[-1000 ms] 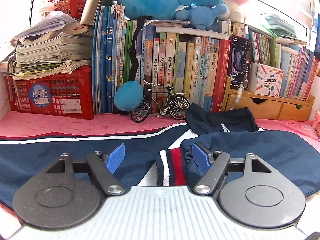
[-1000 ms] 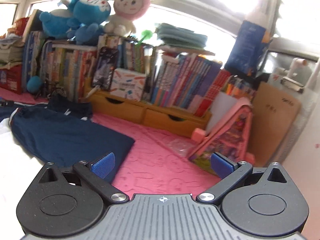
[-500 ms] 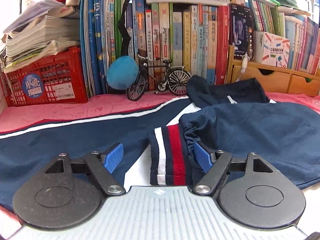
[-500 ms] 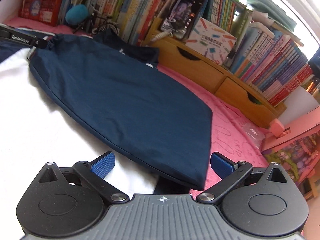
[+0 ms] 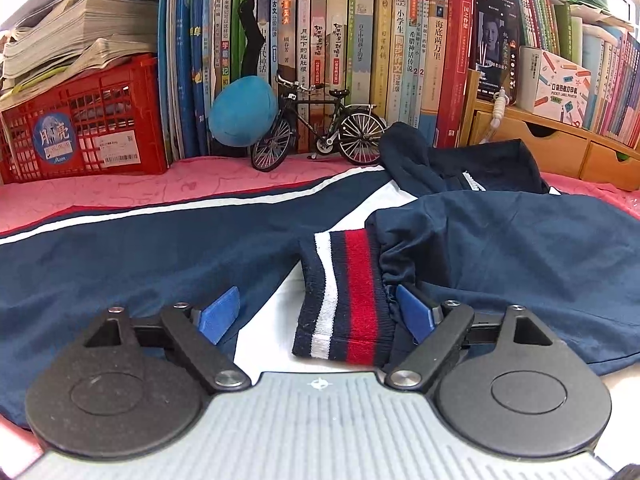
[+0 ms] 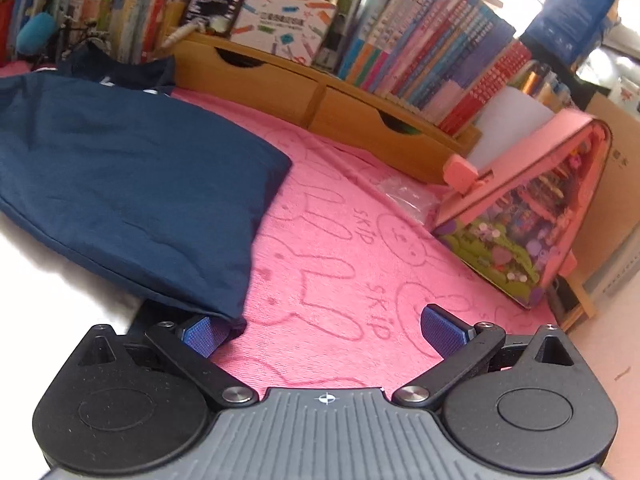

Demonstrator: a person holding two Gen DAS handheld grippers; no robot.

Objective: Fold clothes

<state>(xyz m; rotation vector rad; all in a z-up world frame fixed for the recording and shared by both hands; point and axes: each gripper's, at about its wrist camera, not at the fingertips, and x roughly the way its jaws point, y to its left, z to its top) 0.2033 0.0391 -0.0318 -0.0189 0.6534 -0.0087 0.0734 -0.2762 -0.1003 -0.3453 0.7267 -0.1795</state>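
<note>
The ribbed striped cuff (image 5: 344, 296) lies between the opening jaws of the left gripper (image 5: 318, 314), unpinched. Beyond the cuff, smooth navy jacket (image 5: 520, 248) spreads flat. The right gripper (image 6: 320, 330), angled downward, stands spread over pink terry mat (image 6: 340, 248).

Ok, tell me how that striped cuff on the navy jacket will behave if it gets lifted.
The striped cuff looks ribbed and thick, so it would probably keep its band shape yet still bend. The navy sleeve gathered behind it lies slack and creased, so it would likely drape and trail after. Knit ribbing should give the opening jaws of the left gripper decent friction.
</note>
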